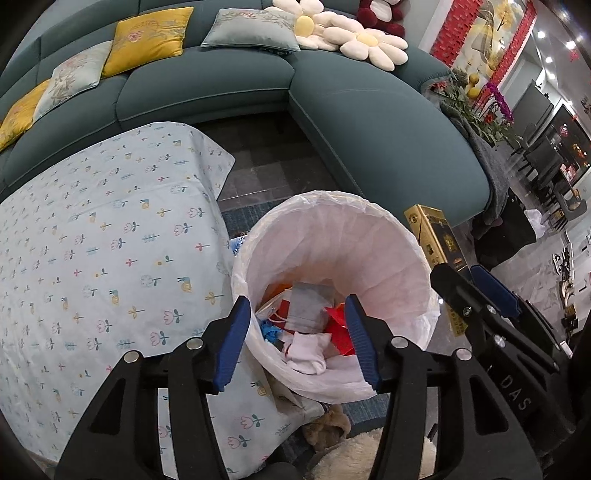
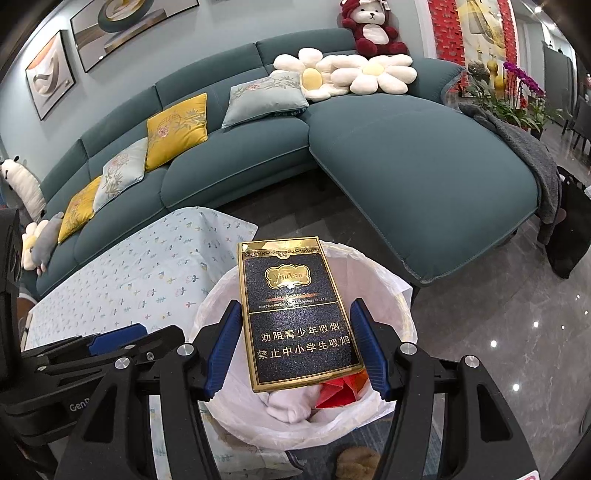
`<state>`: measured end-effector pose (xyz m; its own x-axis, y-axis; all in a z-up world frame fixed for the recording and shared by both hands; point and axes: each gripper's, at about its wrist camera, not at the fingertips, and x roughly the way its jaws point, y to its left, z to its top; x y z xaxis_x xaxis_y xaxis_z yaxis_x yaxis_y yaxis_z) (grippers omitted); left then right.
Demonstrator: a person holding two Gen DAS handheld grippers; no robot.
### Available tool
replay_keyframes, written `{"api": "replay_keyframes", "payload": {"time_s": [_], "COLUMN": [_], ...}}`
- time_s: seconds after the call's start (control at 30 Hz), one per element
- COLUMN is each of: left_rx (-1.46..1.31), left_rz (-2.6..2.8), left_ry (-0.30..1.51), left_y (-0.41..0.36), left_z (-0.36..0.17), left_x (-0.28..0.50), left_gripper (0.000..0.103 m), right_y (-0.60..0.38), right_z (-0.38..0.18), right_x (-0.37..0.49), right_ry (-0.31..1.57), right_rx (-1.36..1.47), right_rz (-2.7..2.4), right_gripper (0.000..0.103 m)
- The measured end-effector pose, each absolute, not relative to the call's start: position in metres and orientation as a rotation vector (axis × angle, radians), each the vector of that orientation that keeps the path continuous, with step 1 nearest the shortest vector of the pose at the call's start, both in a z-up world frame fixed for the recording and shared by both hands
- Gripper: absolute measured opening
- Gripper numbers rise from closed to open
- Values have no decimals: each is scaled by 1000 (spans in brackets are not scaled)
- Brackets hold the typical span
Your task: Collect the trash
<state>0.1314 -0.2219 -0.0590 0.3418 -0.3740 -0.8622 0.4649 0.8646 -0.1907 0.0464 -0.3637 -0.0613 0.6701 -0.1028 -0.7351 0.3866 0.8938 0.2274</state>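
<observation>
Right claw (image 2: 295, 347) gripping "YUNYAN" carton (image 2: 291, 314)

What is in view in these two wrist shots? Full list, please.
cigarette carton: one, black and gold, between the right tongs, over the bin
trash bin: one, white liner, on the floor beside the table, holding red, grey and white litter
table cloth: one, pale blue floral, over the table
sofa: one, teal, L-shaped
cushions: two yellow, three grey-blue, on the sofa
flower pillows: two, white and yellow
teddy bear: one, red and white
left tongs: blue pads, open, empty
right tongs: shut on the carton
</observation>
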Motion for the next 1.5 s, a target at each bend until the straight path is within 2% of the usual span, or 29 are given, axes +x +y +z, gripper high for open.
{"api": "replay_keyframes", "payload": {"time_s": [0.5,0.6,0.9,1.1,1.17,1.27,1.5], "left_rx": [93,93,108,116,120,130,158], "left_rz": [-479,-463,-439,-425,-422,-414,-380], "left_ry": [1078,1067,1042,1032,1028,1018,977], "left_y": [-198,-193,-181,-173,-171,-168,-158], "left_z": [-61,-60,-57,-54,-52,-50,-45], "left_x": [135,135,132,127,125,122,111], "left_gripper": [53,62,63,65,66,75,80], "right_y": [-350,-346,-338,-331,-327,-320,-306], "right_z": [-56,-54,-51,-46,-44,-41,-36], "right_x": [66,69,67,62,59,55,43], "right_ry": [798,797,805,805,801,806,807], "right_rx": [357,346,318,295,280,246,186], "right_rz": [-266,-263,-255,-252,-255,-251,-245], "right_gripper": [58,58,59,68,74,78,84]}}
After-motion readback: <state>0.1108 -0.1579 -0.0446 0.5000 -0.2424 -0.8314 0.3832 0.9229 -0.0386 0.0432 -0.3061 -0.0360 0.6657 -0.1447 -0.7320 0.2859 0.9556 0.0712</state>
